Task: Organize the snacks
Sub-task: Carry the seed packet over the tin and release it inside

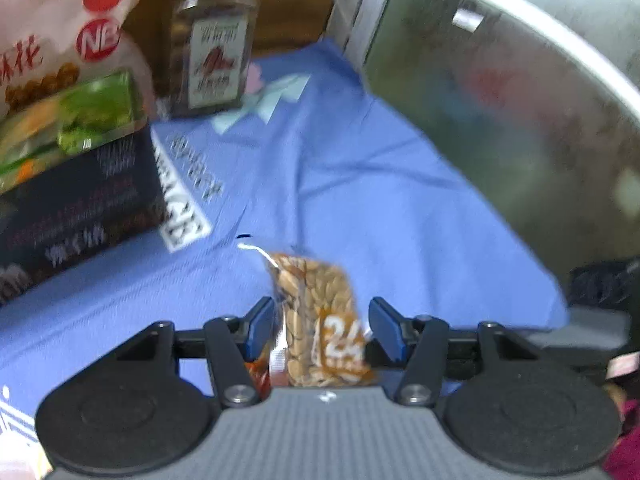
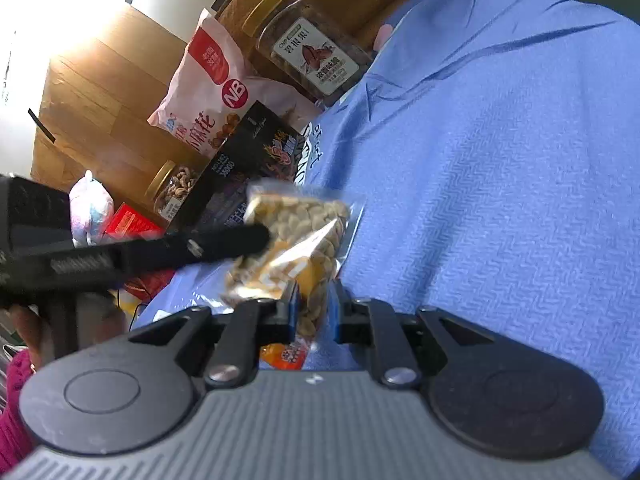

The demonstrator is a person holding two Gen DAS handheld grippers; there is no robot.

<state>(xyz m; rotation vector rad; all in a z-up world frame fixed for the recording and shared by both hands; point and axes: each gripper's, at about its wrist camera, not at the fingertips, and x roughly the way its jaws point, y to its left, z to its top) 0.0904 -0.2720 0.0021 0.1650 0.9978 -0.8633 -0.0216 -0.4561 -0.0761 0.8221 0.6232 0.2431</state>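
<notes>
While the right gripper [image 2: 314, 308] pinched the nut packet [image 2: 296, 236] with narrow fingers, the left gripper [image 1: 320, 330] stood wider; the packet was light, soft, crinkly, best gripped at its edge

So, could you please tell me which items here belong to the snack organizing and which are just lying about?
Job:
nut packet, between both grippers
pink snack bag
dark box
pecan jar
small nut jar

Lying about:
blue cloth
metal appliance
</notes>
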